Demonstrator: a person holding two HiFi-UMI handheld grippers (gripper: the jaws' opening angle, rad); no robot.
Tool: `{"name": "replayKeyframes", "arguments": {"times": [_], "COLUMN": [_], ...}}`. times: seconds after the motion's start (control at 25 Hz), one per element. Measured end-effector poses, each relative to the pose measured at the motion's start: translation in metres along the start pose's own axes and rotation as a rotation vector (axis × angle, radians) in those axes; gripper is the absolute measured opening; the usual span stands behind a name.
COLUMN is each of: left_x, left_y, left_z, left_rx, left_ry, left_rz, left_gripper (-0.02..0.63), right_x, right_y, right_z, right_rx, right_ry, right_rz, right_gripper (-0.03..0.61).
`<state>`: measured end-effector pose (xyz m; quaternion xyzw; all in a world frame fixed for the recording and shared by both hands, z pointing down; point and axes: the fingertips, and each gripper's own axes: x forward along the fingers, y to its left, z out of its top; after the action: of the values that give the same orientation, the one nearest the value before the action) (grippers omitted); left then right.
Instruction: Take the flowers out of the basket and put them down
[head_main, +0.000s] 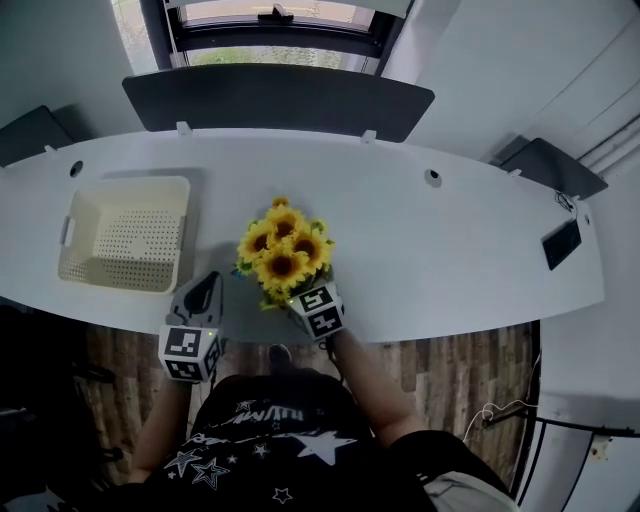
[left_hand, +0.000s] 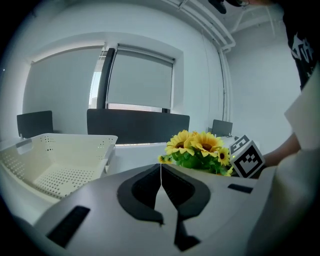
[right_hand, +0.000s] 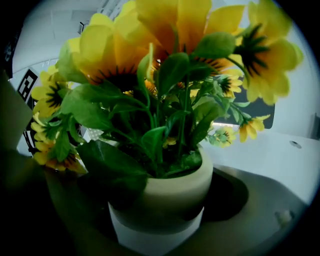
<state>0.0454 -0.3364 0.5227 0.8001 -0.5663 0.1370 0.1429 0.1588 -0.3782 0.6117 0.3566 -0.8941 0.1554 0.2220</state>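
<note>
Yellow sunflowers (head_main: 284, 250), green leaves (right_hand: 95, 110), cream pot (right_hand: 165, 195); cream perforated basket (head_main: 125, 240); white table (head_main: 440, 250); black shirt (head_main: 270, 440) with white stars.

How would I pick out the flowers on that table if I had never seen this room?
Find the long white curved table below the window. Near the middle of its front edge, to the right of the cream perforated basket, is a pot of sunflowers. It is the only colourful thing there: bright yellow blooms with dark centres and green leaves in a pale round pot.
</note>
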Motion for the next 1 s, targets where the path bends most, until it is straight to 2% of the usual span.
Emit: {"name": "replayKeyframes", "arguments": {"times": [0.28, 0.76, 1.0], "left_x": [0.000, 0.002, 0.003], "left_y": [0.002, -0.001, -0.001], "left_z": [-0.010, -0.015, -0.017], "left_rx": [-0.008, 0.002, 0.012], "left_ry": [0.030, 0.070, 0.062], "left_rz": [0.018, -0.002, -0.006], "left_gripper": [0.014, 0.014, 0.014], "right_x": [0.008, 0.015, 0.017], "right_y": [-0.006, -0.007, -0.009], "right_z": [-0.006, -0.010, -0.012], "right_rx": [0.009, -0.043, -0.083], "right_ry": [0.017, 0.012, 0.013], "right_rz": [0.004, -0.010, -0.035], "right_gripper": [0.526, 0.528, 0.529]}}
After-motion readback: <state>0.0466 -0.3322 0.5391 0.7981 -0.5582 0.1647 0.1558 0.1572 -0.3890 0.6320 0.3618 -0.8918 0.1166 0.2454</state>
